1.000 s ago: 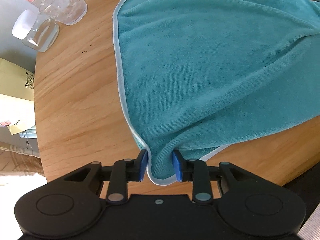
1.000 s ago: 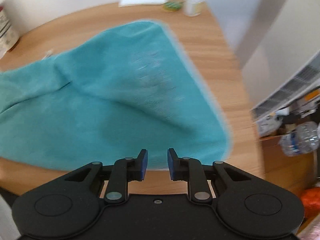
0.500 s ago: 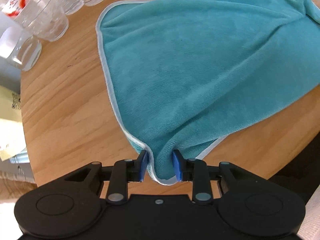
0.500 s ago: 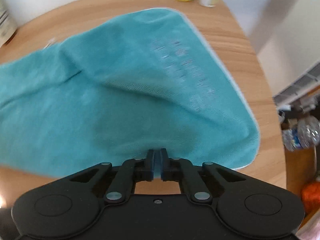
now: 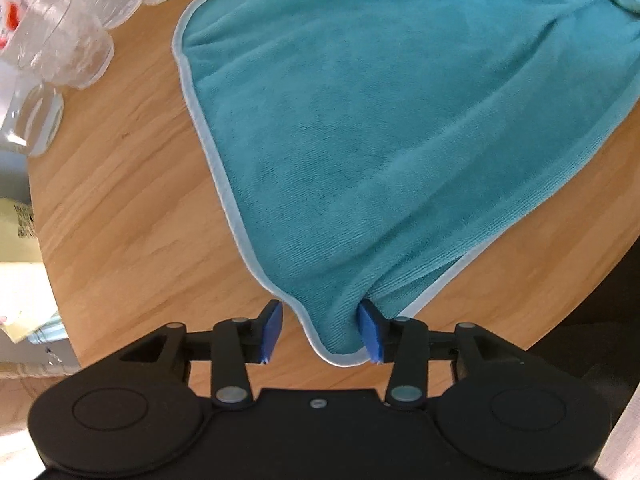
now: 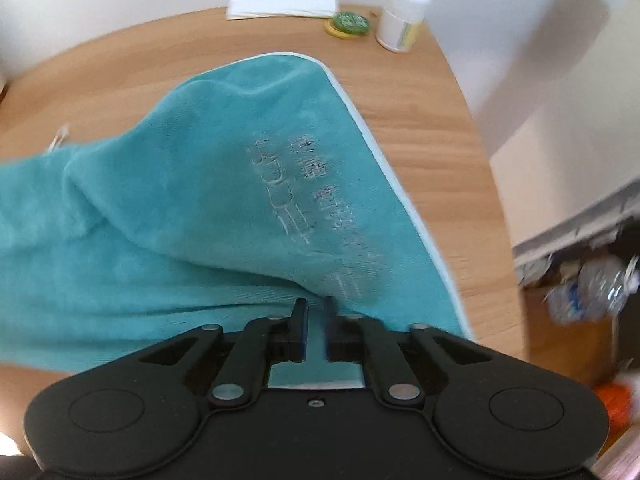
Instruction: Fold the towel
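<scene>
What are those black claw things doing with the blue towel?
A person is working two hand-held claws to fold the teal towel on a round wooden table. The left claw is open around one towel corner, its pads not squeezing it. The right claw is nearly closed on the towel's near edge, with that part lifted. No fold shows yet. Clear plastic bottles stand off to the side.

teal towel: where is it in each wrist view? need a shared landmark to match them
Left wrist: towel fills centre and right; its near corner lies between the open left claw fingers.
Right wrist: towel fills left and centre, near edge by the right claw.
Shared landmark: the towel's pale edge trim.
</scene>
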